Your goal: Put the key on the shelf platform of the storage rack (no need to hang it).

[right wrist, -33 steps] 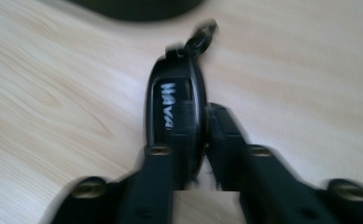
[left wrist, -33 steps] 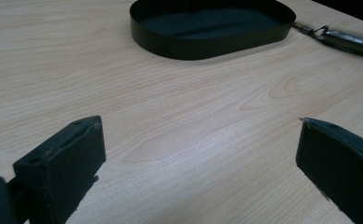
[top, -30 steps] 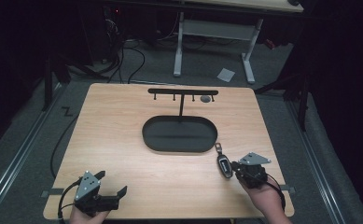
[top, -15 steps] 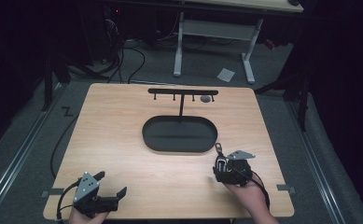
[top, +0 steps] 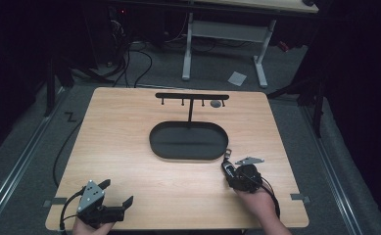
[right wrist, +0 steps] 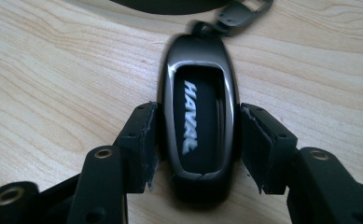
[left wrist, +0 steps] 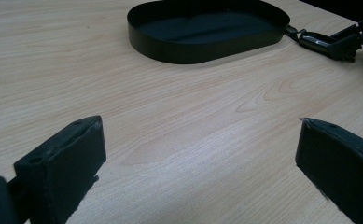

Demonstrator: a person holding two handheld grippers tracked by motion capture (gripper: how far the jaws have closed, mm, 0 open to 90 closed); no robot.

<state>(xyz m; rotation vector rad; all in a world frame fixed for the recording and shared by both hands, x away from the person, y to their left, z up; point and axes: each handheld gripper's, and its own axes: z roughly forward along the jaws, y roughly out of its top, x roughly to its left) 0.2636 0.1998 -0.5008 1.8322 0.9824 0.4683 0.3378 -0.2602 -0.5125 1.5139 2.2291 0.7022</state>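
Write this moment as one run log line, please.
right gripper: shut on key fob | left gripper: open | tray: empty

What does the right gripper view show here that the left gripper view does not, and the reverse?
Right gripper view alone: white HAVAL lettering on the key fob, and the right gripper with its jaws closed against the fob's two sides.

Left gripper view alone: the left gripper wide open above bare wood, and the whole oval of the black tray.

Both: the wooden table, the fob with its metal clip pointing at the tray, and part of the tray's wall.
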